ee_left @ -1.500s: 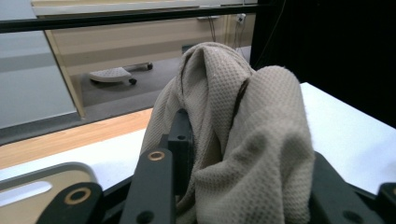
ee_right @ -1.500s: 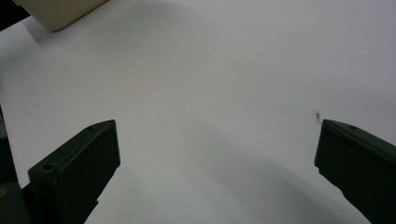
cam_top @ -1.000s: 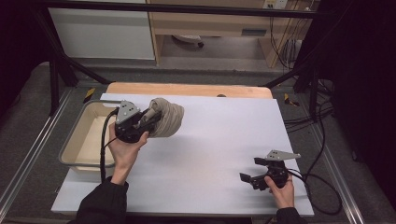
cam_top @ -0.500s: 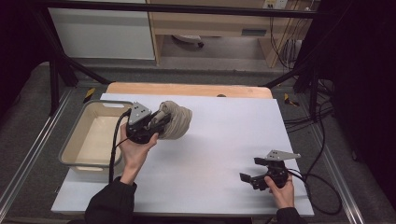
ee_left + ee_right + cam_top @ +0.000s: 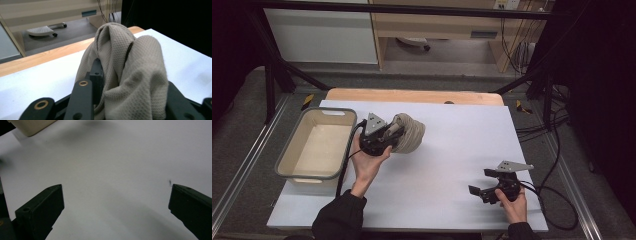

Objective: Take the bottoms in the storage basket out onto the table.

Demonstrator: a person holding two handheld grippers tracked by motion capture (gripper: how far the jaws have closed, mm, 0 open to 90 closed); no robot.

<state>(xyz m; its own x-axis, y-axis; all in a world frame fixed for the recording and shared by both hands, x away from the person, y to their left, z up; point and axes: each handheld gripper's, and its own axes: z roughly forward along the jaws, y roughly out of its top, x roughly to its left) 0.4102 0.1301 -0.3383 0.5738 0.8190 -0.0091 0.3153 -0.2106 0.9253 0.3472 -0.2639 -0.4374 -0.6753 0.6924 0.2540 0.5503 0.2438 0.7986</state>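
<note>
Beside the tub (image 5: 292, 150), left gripper (image 5: 387, 134) clamps cloth (image 5: 409, 135).

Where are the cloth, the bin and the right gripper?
cloth (image 5: 409, 135), high view, on its bunched folds.
bin (image 5: 298, 173), high view, on its grey near rim.
right gripper (image 5: 484, 181), high view, between its open fingertips.

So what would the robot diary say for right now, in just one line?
left tongs: shut on beige cloth, lifted over white table | right tongs: open, empty, low over table | tub: empty
</note>
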